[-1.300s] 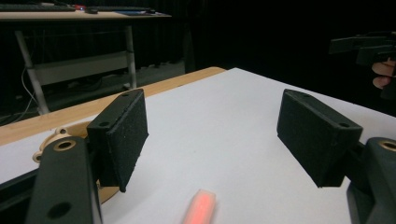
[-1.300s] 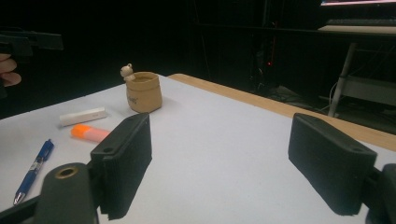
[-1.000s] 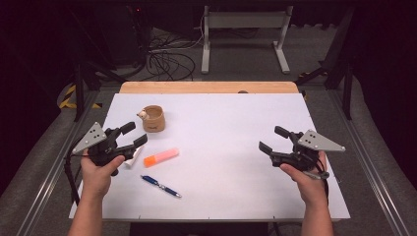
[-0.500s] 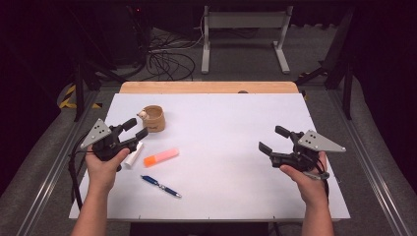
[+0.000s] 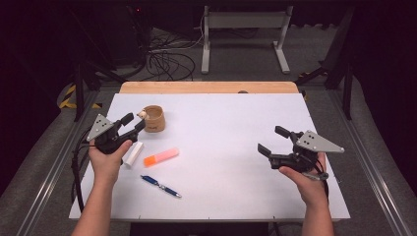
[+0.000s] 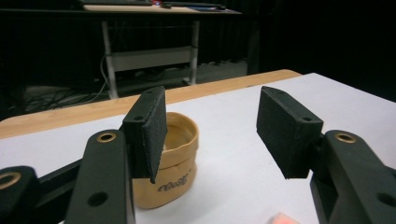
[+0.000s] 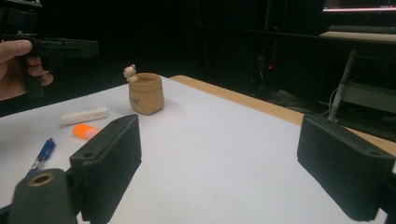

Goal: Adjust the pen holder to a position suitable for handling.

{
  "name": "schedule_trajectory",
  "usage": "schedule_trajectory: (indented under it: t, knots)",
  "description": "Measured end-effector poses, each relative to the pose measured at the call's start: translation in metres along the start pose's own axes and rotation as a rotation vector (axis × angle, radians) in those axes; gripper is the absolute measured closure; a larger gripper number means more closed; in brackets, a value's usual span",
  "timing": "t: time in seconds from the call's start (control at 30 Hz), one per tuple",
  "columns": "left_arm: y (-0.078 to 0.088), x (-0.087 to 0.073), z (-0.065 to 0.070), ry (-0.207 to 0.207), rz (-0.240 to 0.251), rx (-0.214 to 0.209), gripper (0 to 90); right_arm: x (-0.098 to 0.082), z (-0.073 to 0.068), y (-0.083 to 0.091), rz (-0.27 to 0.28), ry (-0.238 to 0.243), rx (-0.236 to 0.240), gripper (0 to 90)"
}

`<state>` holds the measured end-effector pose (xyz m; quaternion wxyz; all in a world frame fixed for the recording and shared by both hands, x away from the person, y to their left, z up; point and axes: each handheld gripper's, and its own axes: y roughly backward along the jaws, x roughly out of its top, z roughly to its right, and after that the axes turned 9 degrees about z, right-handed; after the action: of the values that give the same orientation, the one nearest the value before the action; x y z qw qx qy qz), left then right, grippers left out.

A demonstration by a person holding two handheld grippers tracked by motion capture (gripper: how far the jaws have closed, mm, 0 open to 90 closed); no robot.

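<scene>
Dark floor and tangled cables surround a white table (image 5: 221, 147) with a wooden strip along its far edge.

At the left, the left gripper (image 5: 134, 124) hangs above the tabletop with its jaws apart; they have just been closing, and nothing is between them. It points toward the far right, at a small tan cup (image 5: 153, 119) that stands upright just beyond the tips, apart from them. In the left gripper view the cup (image 6: 175, 161) sits behind the left-hand jaw, which covers part of its rim and side; the mouth is open upward and some dark lettering on its wall is too small to read. A little pale figure perches at the cup's rim (best seen in the right gripper view (image 7: 130, 73)).

Near the left hand (image 5: 105, 162) a white stick (image 5: 133, 153) lies flat, its long axis running near-left to far-right, one end tucked under the hand. Just right of it an orange marker (image 5: 161, 157) lies with its long axis roughly left to right, the right end slightly farther. Nearer still a blue pen (image 5: 161, 186) lies slanted, from far-left to near-right.

Well apart on the right side, the right gripper (image 5: 272, 140) is held above bare table, pointing left, jaws wide apart and just opening further, with nothing between them.
</scene>
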<state>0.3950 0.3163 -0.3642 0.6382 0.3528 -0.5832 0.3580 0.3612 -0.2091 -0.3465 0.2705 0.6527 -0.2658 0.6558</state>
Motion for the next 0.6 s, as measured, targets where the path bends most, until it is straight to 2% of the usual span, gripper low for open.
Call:
schedule_trajectory:
  t: [0.17, 0.43, 0.6]
  knots:
    - [-0.006, -0.003, -0.004, 0.018, -0.007, 0.039, 43.4, 0.000, 0.000, 0.000, 0.000, 0.000, -0.002, 14.6]
    - [-0.015, -0.007, -0.012, 0.024, -0.033, 0.077, 43.5, 0.000, 0.000, 0.000, 0.000, 0.003, -0.002, 14.6]
    - [-0.021, -0.010, -0.015, 0.045, -0.045, 0.109, 44.1, -0.001, 0.001, 0.000, -0.005, 0.007, -0.007, 14.6]
